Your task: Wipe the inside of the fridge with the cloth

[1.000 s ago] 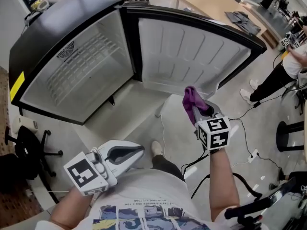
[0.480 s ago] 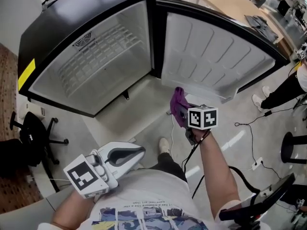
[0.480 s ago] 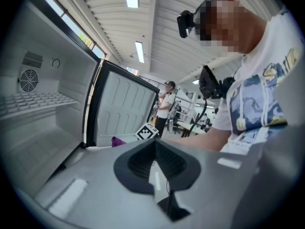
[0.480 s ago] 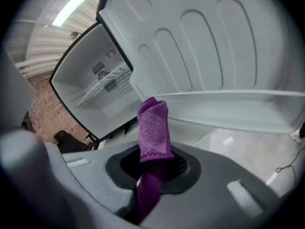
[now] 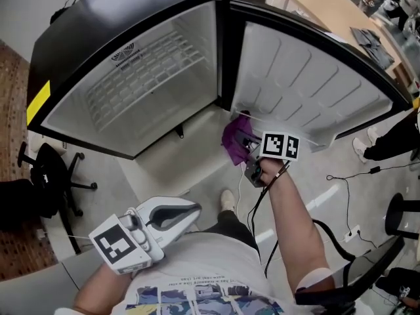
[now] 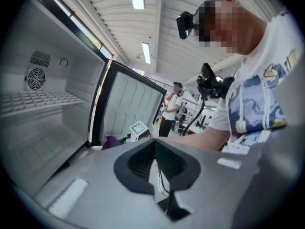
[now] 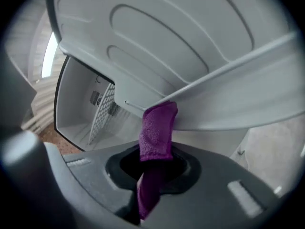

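Observation:
The black fridge [image 5: 98, 25] stands with its door [image 5: 308, 77] swung wide; the white inside holds a wire shelf [image 5: 141, 74]. My right gripper [image 5: 244, 144] is shut on the purple cloth [image 5: 233, 138] and sits low by the door's hinge side. In the right gripper view the cloth [image 7: 157, 128] sticks up from the gripper [image 7: 152, 163], and its tip is at the door's lower shelf ledge [image 7: 228, 94]. My left gripper [image 5: 187, 210] hangs back by my waist, shut and empty. In its own view, the left gripper [image 6: 155, 163] points toward the fridge.
A black office chair [image 5: 46, 176] stands left of the fridge. Cables [image 5: 341, 176] trail over the floor at the right, near a standing person [image 5: 394, 136] and a chair base [image 5: 354, 281]. A wooden table [image 5: 328, 5] lies beyond the door.
My right gripper has carried the cloth forward and left, from open floor to the foot of the door near the hinge. The left gripper has stayed put.

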`<state>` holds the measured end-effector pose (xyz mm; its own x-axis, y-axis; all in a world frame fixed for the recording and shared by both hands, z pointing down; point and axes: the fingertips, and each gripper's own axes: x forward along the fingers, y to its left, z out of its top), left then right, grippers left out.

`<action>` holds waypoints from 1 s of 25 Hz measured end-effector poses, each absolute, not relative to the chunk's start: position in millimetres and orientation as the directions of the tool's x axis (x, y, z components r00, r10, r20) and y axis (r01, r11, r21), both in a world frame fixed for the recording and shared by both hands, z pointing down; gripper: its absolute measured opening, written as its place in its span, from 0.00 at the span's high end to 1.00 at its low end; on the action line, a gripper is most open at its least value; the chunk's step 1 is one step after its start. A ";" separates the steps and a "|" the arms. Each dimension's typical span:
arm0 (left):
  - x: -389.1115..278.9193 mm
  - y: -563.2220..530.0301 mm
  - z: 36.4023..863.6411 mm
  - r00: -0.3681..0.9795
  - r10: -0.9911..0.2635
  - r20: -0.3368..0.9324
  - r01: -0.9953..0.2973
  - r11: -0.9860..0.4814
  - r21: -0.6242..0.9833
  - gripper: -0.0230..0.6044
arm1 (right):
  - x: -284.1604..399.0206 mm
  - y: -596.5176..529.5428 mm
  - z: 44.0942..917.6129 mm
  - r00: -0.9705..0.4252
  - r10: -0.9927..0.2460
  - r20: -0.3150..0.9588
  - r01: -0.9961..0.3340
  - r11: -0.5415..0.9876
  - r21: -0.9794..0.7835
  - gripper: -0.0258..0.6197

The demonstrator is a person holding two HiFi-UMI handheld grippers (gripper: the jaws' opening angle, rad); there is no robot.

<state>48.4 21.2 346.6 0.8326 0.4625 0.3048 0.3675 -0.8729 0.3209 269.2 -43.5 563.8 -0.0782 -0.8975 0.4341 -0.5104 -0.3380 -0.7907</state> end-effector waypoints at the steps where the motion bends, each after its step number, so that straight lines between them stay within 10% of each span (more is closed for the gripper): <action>1: 50.2 21.3 346.8 0.832 0.462 0.306 0.368 -0.874 0.318 0.96 | 270.1 -49.8 562.7 -0.085 -0.909 0.409 -0.477 -0.323 -0.817 0.87; 25: 101.3 52.2 350.2 0.766 0.556 0.323 0.471 -0.827 0.308 0.96 | 326.7 9.4 578.1 0.116 -0.943 0.313 -0.197 -0.331 -0.923 0.87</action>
